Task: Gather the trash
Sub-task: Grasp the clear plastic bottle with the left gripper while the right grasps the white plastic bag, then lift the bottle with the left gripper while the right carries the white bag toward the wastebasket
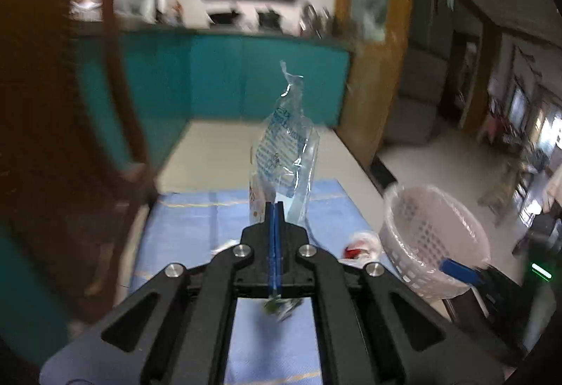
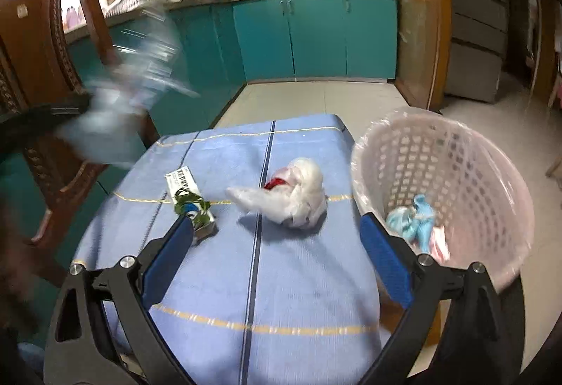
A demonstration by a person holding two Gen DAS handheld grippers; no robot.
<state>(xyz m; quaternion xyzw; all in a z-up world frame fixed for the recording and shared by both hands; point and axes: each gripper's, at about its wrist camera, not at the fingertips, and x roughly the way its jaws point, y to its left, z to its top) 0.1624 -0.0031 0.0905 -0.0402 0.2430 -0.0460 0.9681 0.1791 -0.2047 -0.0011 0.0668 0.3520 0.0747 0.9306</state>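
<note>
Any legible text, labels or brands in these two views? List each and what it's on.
None can be read for certain.
Clear plastic bag held in the left tongs: blue print, too blurred to read.
Small white carton on the blue tablecloth: dark lettering on its top, too small and skewed to read.
Sticker on the wooden chair: no characters can be made out.
Crumpled white bag, pink basket: no text visible.

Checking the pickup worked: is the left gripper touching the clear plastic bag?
Touching. The left wrist view shows the left gripper shut on the clear plastic bag.
</note>
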